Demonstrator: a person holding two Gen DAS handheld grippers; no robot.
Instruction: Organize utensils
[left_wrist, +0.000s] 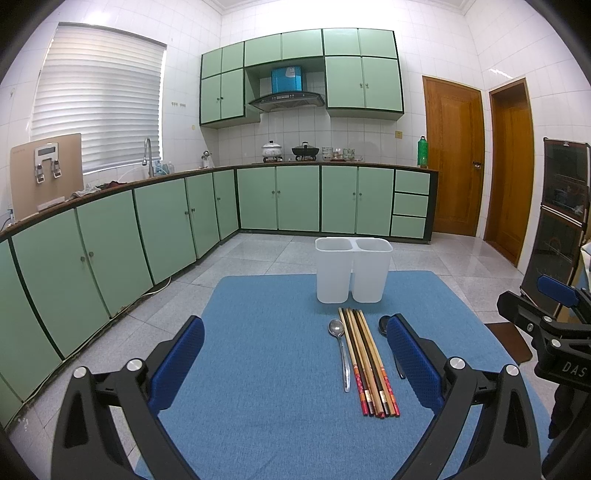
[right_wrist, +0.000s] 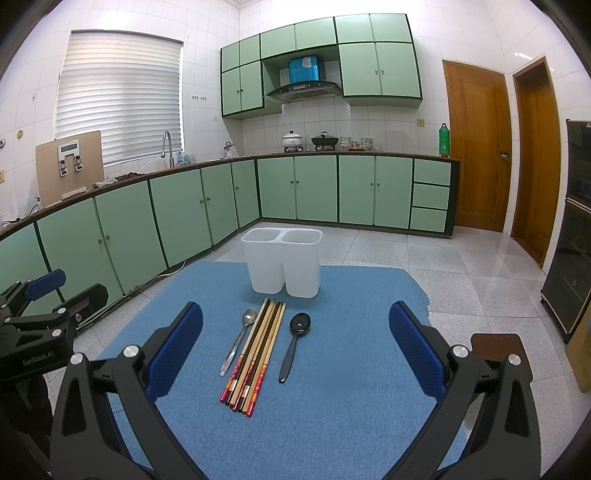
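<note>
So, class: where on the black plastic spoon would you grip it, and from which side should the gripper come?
Grip the black plastic spoon mid-handle, coming straight down from above with the open right gripper. It lies flat on the blue mat, handle toward the camera, clear of the bundle of wooden chopsticks, so fingers can likely straddle the slim handle.

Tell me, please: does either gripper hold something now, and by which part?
Nothing is held. The left gripper and right gripper are both open above the blue mat; the chopsticks and both spoons lie untouched.
</note>
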